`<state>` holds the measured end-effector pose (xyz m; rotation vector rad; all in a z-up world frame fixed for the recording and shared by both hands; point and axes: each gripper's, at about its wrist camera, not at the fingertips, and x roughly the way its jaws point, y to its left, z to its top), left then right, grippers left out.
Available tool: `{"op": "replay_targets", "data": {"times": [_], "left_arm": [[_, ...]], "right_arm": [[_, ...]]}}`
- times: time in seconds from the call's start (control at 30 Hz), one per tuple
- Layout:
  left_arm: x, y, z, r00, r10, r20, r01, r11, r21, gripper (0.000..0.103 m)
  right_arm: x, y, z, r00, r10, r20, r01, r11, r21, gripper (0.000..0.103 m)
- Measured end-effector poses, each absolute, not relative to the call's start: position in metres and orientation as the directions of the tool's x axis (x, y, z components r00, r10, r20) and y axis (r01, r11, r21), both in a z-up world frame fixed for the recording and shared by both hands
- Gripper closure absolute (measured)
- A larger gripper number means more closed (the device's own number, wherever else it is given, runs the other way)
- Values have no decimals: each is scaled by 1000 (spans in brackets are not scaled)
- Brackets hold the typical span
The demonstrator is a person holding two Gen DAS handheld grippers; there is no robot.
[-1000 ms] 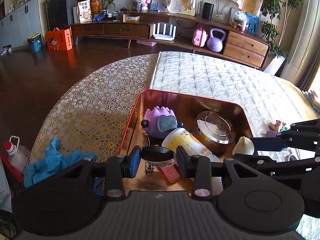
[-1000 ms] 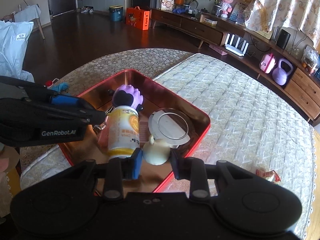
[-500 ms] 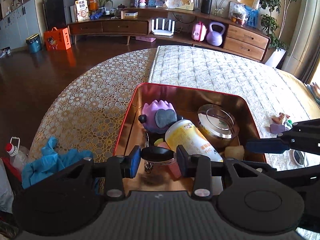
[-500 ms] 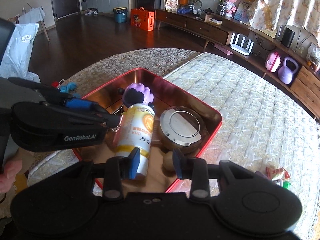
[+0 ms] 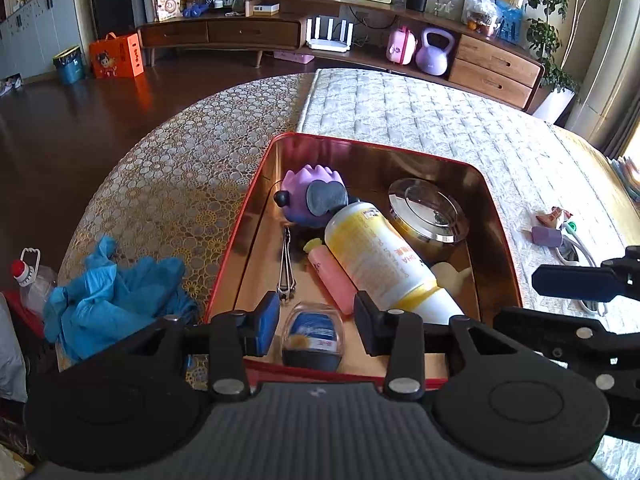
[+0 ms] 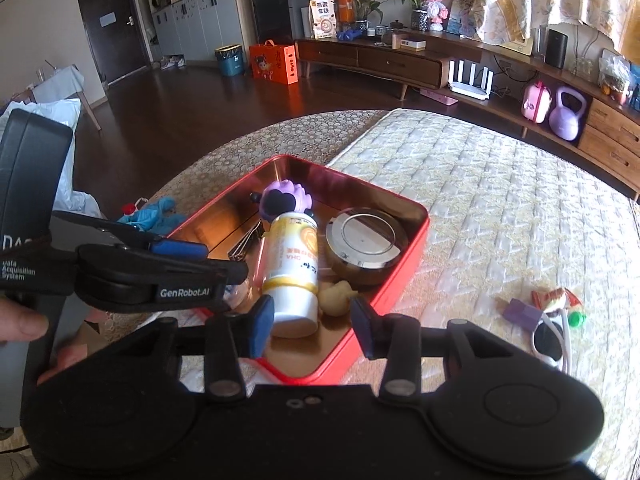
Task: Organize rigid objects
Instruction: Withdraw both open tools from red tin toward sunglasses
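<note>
A red metal tray (image 5: 498, 216) (image 6: 416, 240) sits on the bed. In it lie a purple toy (image 5: 310, 196) (image 6: 286, 200), a yellow-and-white bottle (image 5: 376, 256) (image 6: 292, 264), a round metal tin (image 5: 428, 210) (image 6: 362, 238), a pink tube (image 5: 332, 278), metal tweezers (image 5: 287, 268), a cream duck-shaped piece (image 5: 450, 276) (image 6: 336, 294) and a small clear jar with a dark lid (image 5: 312, 336). My left gripper (image 5: 316, 324) is open above that jar, not touching it. My right gripper (image 6: 312, 326) is open and empty over the tray's near edge.
Blue gloves (image 5: 108, 292) and a plastic bottle (image 5: 32, 284) lie left of the tray. On the quilt to the right lie a purple block (image 6: 520, 312), a wrapped sweet (image 6: 556, 298) and sunglasses (image 6: 550, 340). A low wooden cabinet (image 5: 240, 36) stands behind.
My left gripper has opened and let go of the dark-lidded jar, which now lies in the tray. My right gripper has let the cream piece go, opened wider and pulled back.
</note>
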<state>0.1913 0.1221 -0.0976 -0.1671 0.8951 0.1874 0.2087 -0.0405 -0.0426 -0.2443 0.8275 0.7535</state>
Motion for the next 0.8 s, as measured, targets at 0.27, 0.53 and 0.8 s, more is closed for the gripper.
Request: {"op": "replay_targets", "data": {"times": [0.27,0.53,0.8], "left_arm": [[176,109,-82,633,71,-771,-206,975,-79,53],[161,88,-62,671,31,-741,-149,984,-94,39],[157,58,-49,694,-28,-720,-79,990,-114,32]], "right_arm": [[195,-65,-34,447,530,-720,-650,746,145,59],[178,-96,-15,498,545,-675,-594,781,192,44],[160,-134,-6,564,516,-644,-545,819,178,31]]}}
